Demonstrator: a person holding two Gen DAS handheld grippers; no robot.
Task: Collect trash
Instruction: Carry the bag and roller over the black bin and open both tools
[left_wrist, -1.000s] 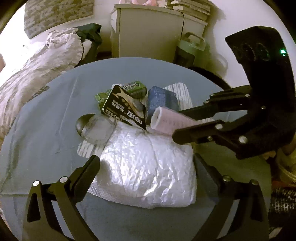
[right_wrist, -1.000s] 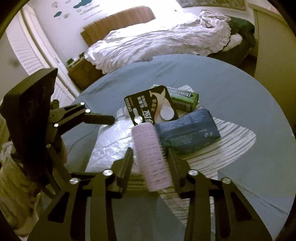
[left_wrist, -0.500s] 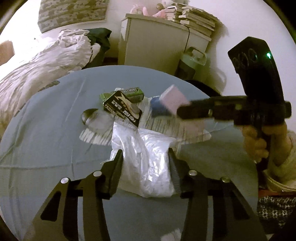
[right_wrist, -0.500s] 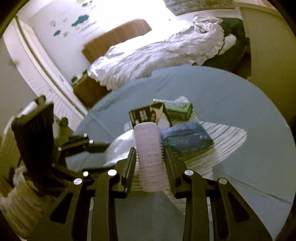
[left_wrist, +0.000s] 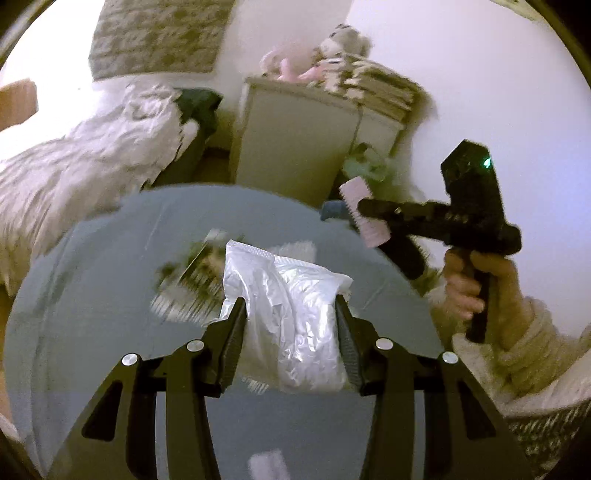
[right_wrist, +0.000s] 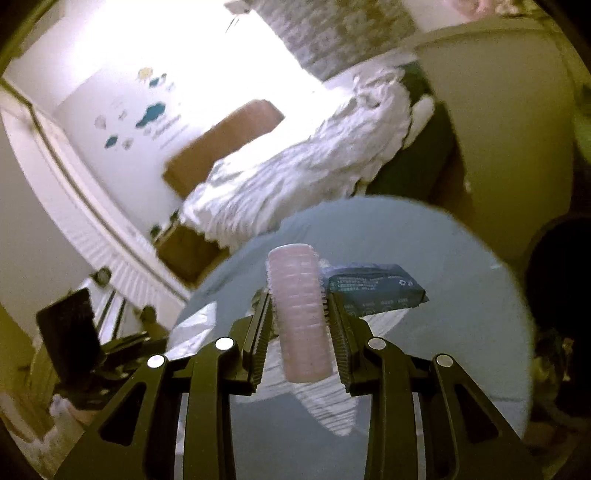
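My left gripper (left_wrist: 289, 300) is shut on a crumpled white plastic bag (left_wrist: 291, 332), which hangs between its pads above the round blue-grey table (left_wrist: 92, 295). Blurred packets (left_wrist: 192, 266) lie on striped paper behind the bag. In the left wrist view, my right gripper (left_wrist: 365, 221) is up at the right, held by a hand (left_wrist: 465, 291), with a pink ribbed roller (left_wrist: 356, 192) in it. In the right wrist view, the right gripper (right_wrist: 298, 295) is shut on that roller (right_wrist: 299, 314), lifted off the table. A dark blue pack (right_wrist: 373, 284) lies just behind it.
Striped paper (right_wrist: 332, 406) lies on the table (right_wrist: 461, 295) under the trash. A bed with rumpled white bedding (left_wrist: 74, 177) stands beyond the table at left. A pale cabinet (left_wrist: 295, 147) with stacked books on top stands behind it. A dark round object (right_wrist: 561, 295) sits beside the table.
My left gripper closed on the white bag and lifted it off the table. My right gripper rose with the pink roller, away from the pile and off to the right.
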